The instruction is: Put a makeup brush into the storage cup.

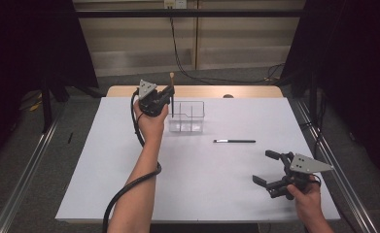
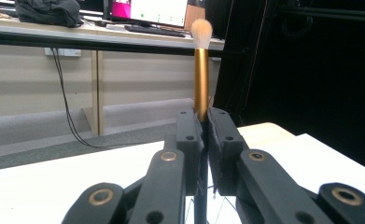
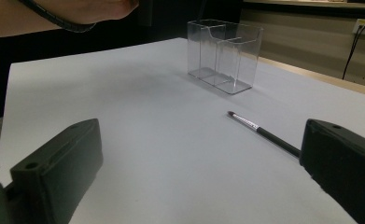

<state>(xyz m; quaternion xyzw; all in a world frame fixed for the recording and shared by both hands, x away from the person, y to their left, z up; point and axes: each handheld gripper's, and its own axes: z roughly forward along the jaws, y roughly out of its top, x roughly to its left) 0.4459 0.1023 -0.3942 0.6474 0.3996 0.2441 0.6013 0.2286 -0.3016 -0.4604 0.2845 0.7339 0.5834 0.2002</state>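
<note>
Two hand-held grippers work over a white bench (image 1: 197, 194). At the far left of the high view, the left hand-held gripper (image 1: 169, 92) is clamped on a makeup brush (image 1: 172, 90) with a gold ferrule and pale bristles, holding it upright with the bristles on top. In the left gripper view the black jaws press together on the brush's dark handle just below the gold ferrule (image 2: 200, 84), and the pale tuft (image 2: 201, 33) rises above them. The lower end of the handle hangs at the left end of a clear plastic organizer (image 1: 187, 118), a small box split into compartments; whether the tip is inside a compartment or just beside the wall I cannot tell. The person's left forearm (image 1: 139, 184) reaches up from the bottom edge, with the gripper's cable looping along it. A second brush (image 1: 234, 141), thin and black with a small dark tip, lies flat on the bench to the right of the organizer and apart from it. The right hand-held gripper (image 1: 267, 167) hovers near the bench's near right corner with its jaws wide apart and nothing between them; in the right gripper view the thin brush (image 3: 264, 133) lies ahead of the jaws, and the organizer (image 3: 224, 53) stands farther back.
</note>
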